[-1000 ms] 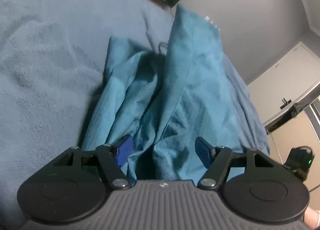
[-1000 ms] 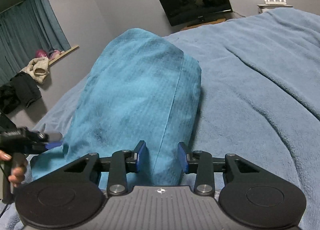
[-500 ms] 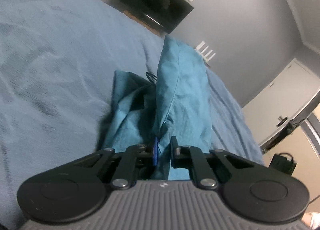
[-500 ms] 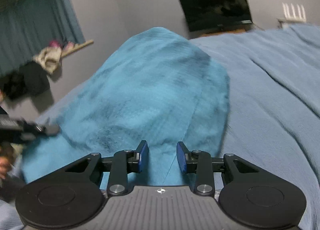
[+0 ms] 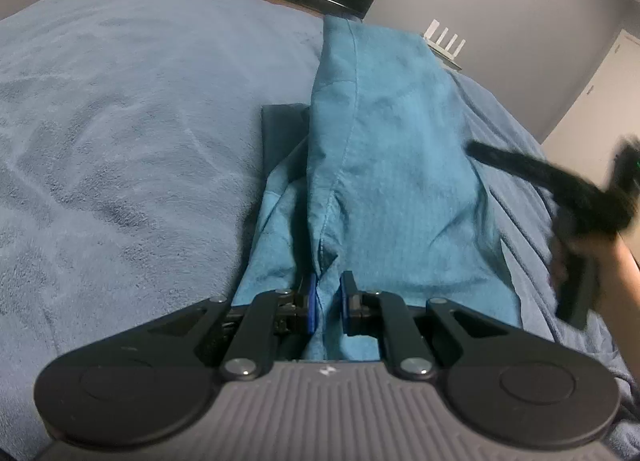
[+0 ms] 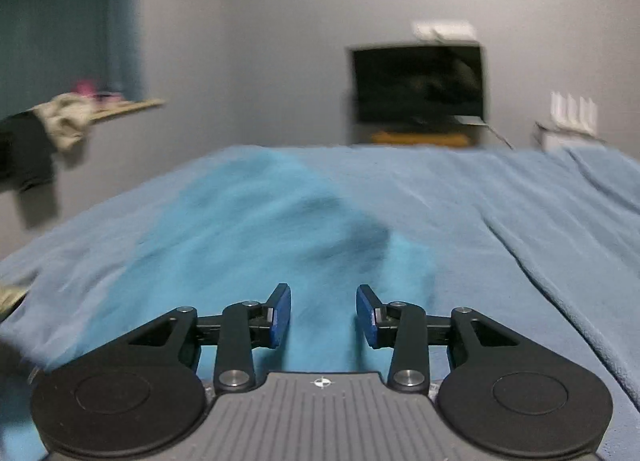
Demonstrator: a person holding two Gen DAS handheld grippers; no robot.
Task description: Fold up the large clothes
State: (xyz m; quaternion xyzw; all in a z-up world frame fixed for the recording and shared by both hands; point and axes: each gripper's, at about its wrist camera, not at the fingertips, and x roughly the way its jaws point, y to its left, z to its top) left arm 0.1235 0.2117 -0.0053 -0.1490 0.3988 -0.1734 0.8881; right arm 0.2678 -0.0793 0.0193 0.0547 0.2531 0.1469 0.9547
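Observation:
A large teal garment lies bunched on the blue bed blanket. My left gripper is shut on a fold of the garment's near edge and holds it raised. In the right wrist view the garment lies spread low on the bed, blurred by motion. My right gripper is open just above the cloth, with nothing between its fingers. The right gripper also shows in the left wrist view as a dark blur at the right, beside the garment.
A dark television stands against the grey wall beyond the bed. A white router sits to its right. Clothes hang by a shelf at the left. A dark flat object lies beside the garment.
My left gripper closed on the garment's edge and lifted it. My right gripper let go of the cloth, opened and pulled back; the garment dropped flatter on the bed.

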